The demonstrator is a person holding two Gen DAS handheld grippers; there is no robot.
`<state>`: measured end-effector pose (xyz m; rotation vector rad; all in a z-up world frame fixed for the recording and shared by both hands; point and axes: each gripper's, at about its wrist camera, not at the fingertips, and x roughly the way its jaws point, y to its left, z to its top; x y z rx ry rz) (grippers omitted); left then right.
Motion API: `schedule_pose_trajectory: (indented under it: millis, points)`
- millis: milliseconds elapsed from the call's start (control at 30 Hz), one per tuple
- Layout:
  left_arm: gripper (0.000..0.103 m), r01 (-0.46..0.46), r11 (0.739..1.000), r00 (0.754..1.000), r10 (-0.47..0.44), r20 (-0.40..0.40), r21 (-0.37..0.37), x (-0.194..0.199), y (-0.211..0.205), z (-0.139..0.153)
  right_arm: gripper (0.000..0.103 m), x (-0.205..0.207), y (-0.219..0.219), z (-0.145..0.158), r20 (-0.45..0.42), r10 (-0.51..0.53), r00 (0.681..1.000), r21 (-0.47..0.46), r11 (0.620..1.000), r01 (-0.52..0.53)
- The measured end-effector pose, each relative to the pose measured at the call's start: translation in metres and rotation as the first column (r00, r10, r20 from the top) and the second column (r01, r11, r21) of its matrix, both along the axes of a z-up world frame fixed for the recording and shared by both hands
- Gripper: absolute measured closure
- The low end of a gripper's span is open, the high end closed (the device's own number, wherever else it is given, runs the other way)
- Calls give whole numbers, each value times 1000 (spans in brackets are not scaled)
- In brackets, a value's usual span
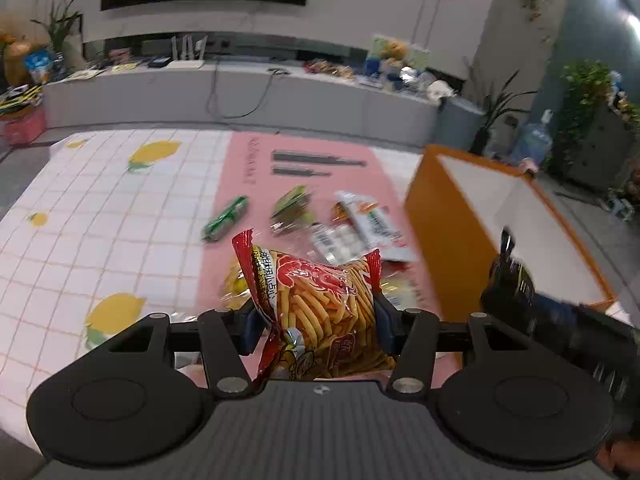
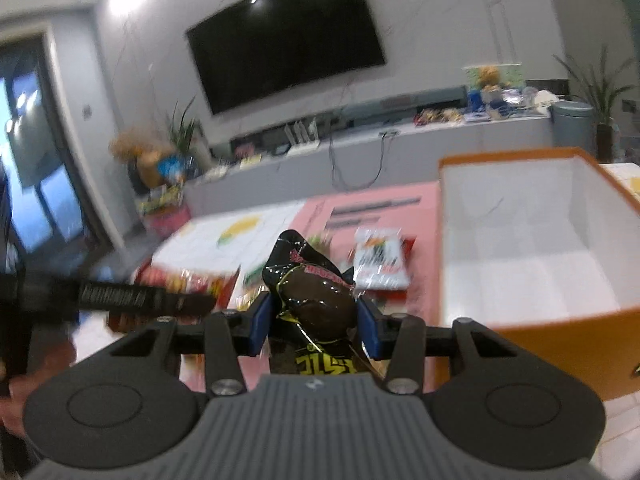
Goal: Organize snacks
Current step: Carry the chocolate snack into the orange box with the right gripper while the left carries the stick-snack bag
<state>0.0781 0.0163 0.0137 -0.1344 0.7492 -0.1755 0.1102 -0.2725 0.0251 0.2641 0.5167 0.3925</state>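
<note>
Clamped between my left gripper's (image 1: 316, 322) blue pads is a red bag of fry-shaped sticks (image 1: 320, 304), lifted clear of the pink mat (image 1: 248, 184). My right gripper (image 2: 316, 326) is likewise closed around a shiny black snack packet (image 2: 316, 300), with the orange box (image 2: 532, 320) just to its right, its white inside bare as far as I can see. More snacks (image 1: 296, 208) lie loose on the mat. I judge this the carrying step: next I must bring each packet over the box's rim and let go well inside, the right one first.
</note>
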Motion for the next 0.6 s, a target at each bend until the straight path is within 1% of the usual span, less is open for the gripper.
schedule_pose_trajectory:
  millis: [33, 167, 267, 333, 467, 600]
  points:
    - [41, 11, 1000, 1000, -10, 10, -7, -2, -3, 3, 59, 1, -8, 5, 14, -21, 1000, 8, 1000, 21]
    - [41, 54, 998, 998, -53, 28, -45, 0, -16, 12, 59, 12, -34, 19, 44, -90, 995, -23, 996, 91]
    - [41, 82, 993, 997, -81, 17, -81, 9, -28, 14, 59, 30, -49, 17, 4, -125, 992, -22, 992, 125]
    - [41, 97, 991, 995, -96, 16, -96, 14, -35, 13, 59, 44, -50, 13, -33, -123, 992, -50, 991, 122]
    - [41, 109, 991, 994, -109, 9, -80, 19, -48, 8, 59, 68, -47, 5, -88, -132, 987, -148, 982, 118]
    - [41, 113, 992, 994, -113, -3, -58, 20, -55, -1, 59, 84, -51, -1, -114, -127, 985, -193, 976, 104]
